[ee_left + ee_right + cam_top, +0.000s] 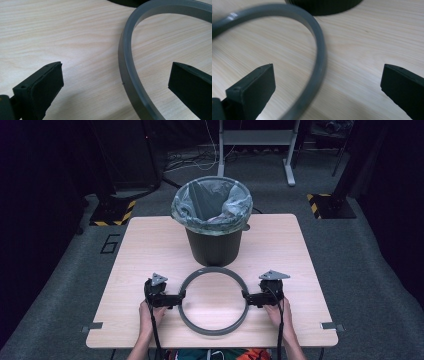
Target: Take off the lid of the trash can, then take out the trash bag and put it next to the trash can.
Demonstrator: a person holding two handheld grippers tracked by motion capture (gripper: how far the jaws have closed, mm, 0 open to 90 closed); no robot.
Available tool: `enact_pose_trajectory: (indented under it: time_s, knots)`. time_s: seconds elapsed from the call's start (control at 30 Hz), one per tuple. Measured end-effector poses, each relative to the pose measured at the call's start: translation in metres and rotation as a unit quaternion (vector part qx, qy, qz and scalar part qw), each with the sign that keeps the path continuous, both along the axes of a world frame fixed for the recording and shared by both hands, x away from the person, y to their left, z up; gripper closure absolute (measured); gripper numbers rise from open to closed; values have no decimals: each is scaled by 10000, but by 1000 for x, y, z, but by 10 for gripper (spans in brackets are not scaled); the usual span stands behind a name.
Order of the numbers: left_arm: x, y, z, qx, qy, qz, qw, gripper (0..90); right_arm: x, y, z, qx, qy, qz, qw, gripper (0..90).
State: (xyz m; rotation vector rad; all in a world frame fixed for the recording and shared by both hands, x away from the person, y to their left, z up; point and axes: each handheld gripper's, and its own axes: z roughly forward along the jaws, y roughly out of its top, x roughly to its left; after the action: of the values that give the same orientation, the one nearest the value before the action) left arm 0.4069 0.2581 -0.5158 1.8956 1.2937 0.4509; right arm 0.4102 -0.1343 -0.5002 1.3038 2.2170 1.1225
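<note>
High view: left gripper (181,296) sat at the ring's (213,330) left edge, jaws spread wide, the band passing between them untouched (confirmed in left gripper view, ring (127,75)). Ring lay flat on the table (300,270), just in front of the lined bin (212,220). Right gripper (245,296) likewise straddled the right edge, released, pads (265,82) clear of the band.

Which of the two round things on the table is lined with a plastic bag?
The dark bin at the table's far side; pale bag folds over its rim. The flat grey ring nearer the person has none.
</note>
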Motion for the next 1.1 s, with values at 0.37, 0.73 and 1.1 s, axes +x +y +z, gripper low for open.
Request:
enact_pose_trajectory:
  time_s: [0.37, 0.73, 1.1]
  knots:
    - [13, 25, 11, -508, 299, -296, 9978, 0, 11, -18, 5, -210, 387, -56, 9990, 28]
    - [31, 30, 30, -483, 697, -659, 9942, 0, 23, -23, 31, -175, 173, 233, 9994, 56]
    - [55, 24, 45, -556, 742, -808, 9924, 1, 51, -29, 56, -134, 229, 373, 9990, 72]
